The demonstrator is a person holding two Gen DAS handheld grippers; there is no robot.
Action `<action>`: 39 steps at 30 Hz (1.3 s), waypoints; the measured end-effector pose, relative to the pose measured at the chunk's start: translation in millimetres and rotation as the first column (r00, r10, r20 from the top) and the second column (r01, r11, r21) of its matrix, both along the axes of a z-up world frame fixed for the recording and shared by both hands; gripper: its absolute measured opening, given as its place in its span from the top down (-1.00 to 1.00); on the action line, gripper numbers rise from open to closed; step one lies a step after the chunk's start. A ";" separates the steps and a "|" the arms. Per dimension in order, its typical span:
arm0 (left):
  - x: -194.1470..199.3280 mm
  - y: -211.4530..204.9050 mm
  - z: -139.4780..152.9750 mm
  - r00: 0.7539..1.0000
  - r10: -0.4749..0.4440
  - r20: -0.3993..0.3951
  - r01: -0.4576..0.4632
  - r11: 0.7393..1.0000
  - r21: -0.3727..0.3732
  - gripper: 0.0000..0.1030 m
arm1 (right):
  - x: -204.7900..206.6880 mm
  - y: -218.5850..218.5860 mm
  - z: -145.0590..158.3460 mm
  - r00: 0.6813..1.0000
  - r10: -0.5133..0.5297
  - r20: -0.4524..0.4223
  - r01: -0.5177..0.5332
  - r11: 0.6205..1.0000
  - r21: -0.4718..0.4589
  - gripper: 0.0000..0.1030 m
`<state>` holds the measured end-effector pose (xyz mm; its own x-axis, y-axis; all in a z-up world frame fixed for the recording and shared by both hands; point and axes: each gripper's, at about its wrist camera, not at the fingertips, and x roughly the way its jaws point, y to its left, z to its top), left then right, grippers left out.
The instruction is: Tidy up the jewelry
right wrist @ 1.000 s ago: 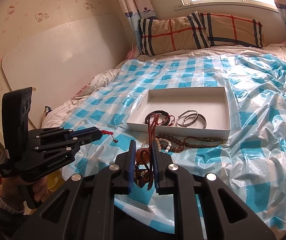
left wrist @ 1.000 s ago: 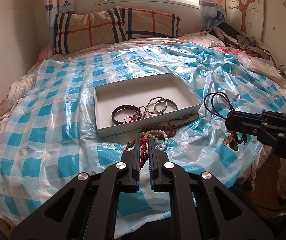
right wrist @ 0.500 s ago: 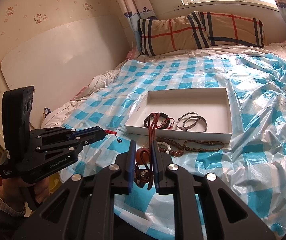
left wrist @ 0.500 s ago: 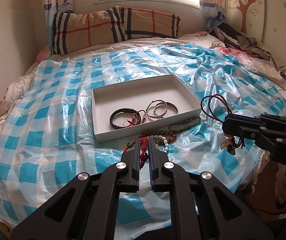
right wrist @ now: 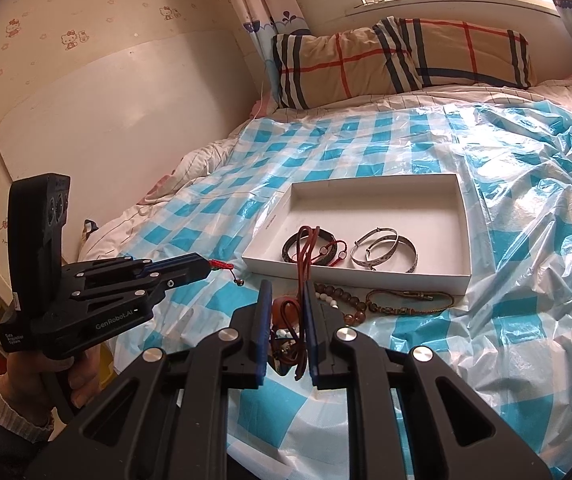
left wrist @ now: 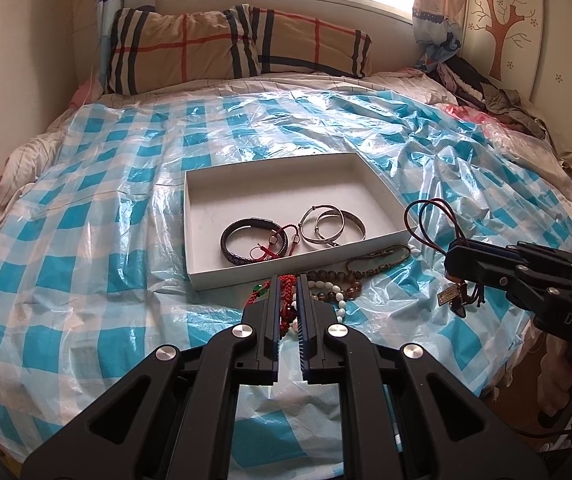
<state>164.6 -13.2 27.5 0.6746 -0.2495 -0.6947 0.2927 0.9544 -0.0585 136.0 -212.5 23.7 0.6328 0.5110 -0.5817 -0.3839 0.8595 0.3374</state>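
Blue-and-white checked plastic sheeting (left wrist: 85, 248) is lying crinkled over the bed, with a plaid pillow (left wrist: 237, 48) leaning at the head under the window. A white shallow box (left wrist: 201, 216) is sitting on the sheeting ahead of me, and inside it a dark braided bracelet (left wrist: 231, 236), a thin red string bracelet (left wrist: 281, 236) and a pair of silver bangles (left wrist: 332, 226) are lying near its front wall. Just outside that wall, a beaded bracelet (left wrist: 336, 284) and a slim brown woven bracelet (left wrist: 380, 260) are resting on the plastic. I am holding my left gripper (left wrist: 287, 280) with its jaws nearly closed, pinching a red knotted cord bracelet (left wrist: 286, 304) just short of the box. I am keeping my right gripper (right wrist: 288, 292) clamped, jaws a little apart, on a brown leather cord necklace (right wrist: 306, 252), its loop arching up toward the box and its small metal tag (left wrist: 448, 294) dangling below.
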 end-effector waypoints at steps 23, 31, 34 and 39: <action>71.7 -27.2 -6.7 0.999 0.011 0.039 -0.009 0.999 -0.032 0.86 | 76.0 0.9 -18.9 1.000 -0.012 0.002 0.012 1.000 -0.014 0.68; 86.3 -33.2 -13.5 0.999 0.015 0.045 -0.013 0.999 -0.046 0.86 | 94.7 -0.5 -22.5 1.000 -0.024 0.006 0.025 0.999 -0.041 0.68; 90.5 -33.5 -14.9 0.999 0.018 0.049 -0.015 0.999 -0.051 0.86 | 100.0 0.0 -25.7 1.000 -0.026 0.003 0.026 0.999 -0.044 0.69; 99.7 -35.1 -18.3 0.998 0.024 0.053 -0.021 0.998 -0.058 0.86 | 107.9 4.2 -30.0 1.000 -0.022 0.003 0.022 0.998 -0.053 0.68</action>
